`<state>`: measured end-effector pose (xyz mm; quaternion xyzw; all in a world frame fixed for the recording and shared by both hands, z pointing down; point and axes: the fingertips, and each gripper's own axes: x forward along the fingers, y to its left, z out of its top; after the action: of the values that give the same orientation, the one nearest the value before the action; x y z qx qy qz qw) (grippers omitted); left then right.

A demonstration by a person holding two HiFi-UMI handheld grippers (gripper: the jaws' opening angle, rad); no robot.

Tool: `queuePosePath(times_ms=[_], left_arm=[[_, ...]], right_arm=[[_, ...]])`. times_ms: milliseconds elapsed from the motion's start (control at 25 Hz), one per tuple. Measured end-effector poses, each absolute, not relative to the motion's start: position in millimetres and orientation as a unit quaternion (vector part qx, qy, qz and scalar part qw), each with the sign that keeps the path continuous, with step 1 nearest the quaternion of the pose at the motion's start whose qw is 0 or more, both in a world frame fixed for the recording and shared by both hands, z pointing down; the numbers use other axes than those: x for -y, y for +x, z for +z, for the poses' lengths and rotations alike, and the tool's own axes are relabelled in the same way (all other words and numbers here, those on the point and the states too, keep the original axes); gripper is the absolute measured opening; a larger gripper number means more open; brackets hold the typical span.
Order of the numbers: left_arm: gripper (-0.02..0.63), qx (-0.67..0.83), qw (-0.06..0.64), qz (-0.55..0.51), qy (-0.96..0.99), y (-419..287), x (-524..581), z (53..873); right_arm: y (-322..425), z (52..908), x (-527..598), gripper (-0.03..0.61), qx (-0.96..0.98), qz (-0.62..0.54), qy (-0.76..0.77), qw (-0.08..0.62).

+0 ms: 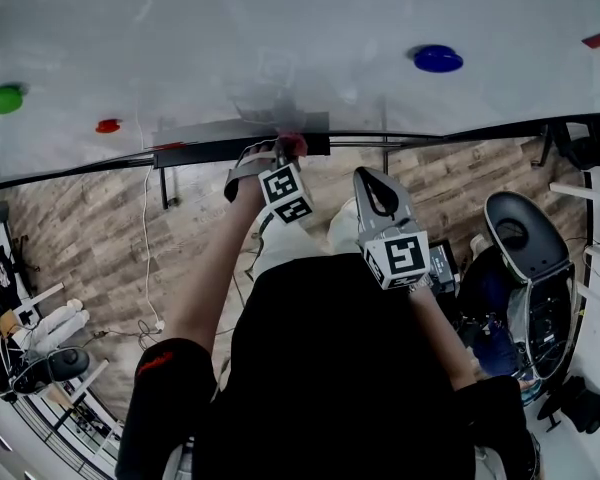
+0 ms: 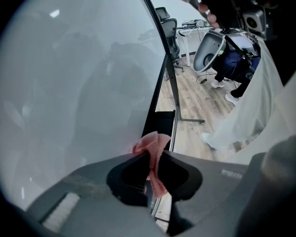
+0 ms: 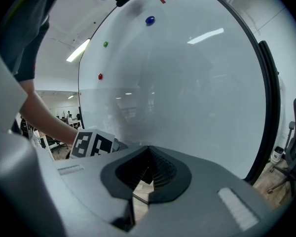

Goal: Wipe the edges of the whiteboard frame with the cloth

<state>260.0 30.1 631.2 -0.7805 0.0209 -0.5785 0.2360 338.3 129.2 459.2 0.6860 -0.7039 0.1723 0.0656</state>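
Observation:
The whiteboard [image 1: 280,38] fills the top of the head view, and its black lower frame edge [image 1: 450,135] runs across below it. My left gripper [image 1: 282,153] is at that edge, shut on a pink cloth [image 1: 294,145]. In the left gripper view the cloth [image 2: 153,152] bunches out between the jaws, right against the black frame [image 2: 159,68]. My right gripper [image 1: 376,184] hangs a little back from the board, to the right of the left one. In the right gripper view its jaws [image 3: 148,151] meet with nothing held, and the left gripper's marker cube [image 3: 91,144] shows beside them.
Green [image 1: 5,98], red [image 1: 107,125] and blue [image 1: 438,59] magnets sit on the board. A dark pen tray [image 1: 205,133] is at the lower edge, left of the cloth. A black office chair [image 1: 520,233] stands at right; cables [image 1: 146,258] and stand legs [image 1: 165,183] lie on the wooden floor.

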Motion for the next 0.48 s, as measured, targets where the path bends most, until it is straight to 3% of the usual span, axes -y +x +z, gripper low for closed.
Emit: queuePosePath(times_ms=[480], left_arm=[[0.043, -0.021, 0.236, -0.581, -0.778, 276, -43, 632]], right_arm=[[351, 460, -140, 0.002, 0.707, 0.173, 0.683, 0.062]])
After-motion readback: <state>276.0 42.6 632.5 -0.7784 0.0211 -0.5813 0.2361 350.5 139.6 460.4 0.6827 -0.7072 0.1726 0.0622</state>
